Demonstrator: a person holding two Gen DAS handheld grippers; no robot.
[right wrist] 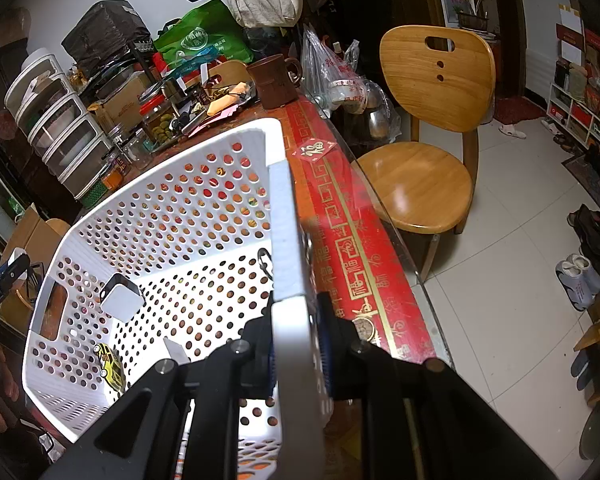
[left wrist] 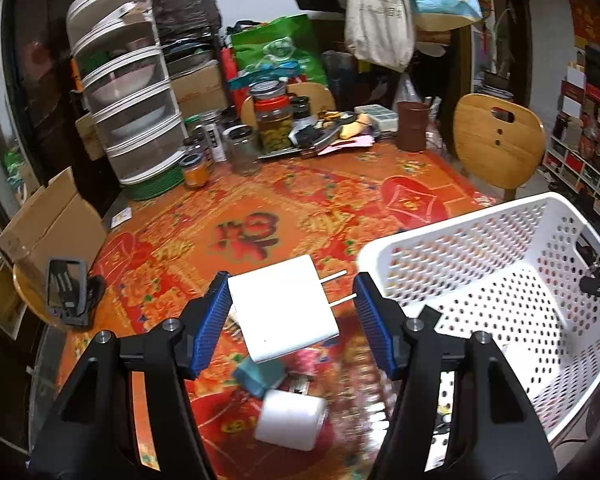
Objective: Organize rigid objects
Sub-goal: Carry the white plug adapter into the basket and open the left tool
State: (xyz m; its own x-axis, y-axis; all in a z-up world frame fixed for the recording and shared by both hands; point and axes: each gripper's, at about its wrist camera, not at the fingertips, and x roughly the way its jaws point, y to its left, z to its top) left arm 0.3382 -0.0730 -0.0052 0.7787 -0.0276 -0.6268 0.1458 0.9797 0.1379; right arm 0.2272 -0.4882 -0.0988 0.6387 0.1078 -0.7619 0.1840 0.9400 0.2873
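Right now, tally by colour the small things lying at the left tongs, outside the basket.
White: 2, the plug charger between the open left tongs and the cylinder on the tablecloth
Teal: 1, the block
Total: 3, all outside the basket

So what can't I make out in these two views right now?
- Left wrist view: the teal object and white cylinder are motion-blurred, and the white charger overlaps the teal one.
- Right wrist view: the right gripper and its arms hide the basket's near floor.
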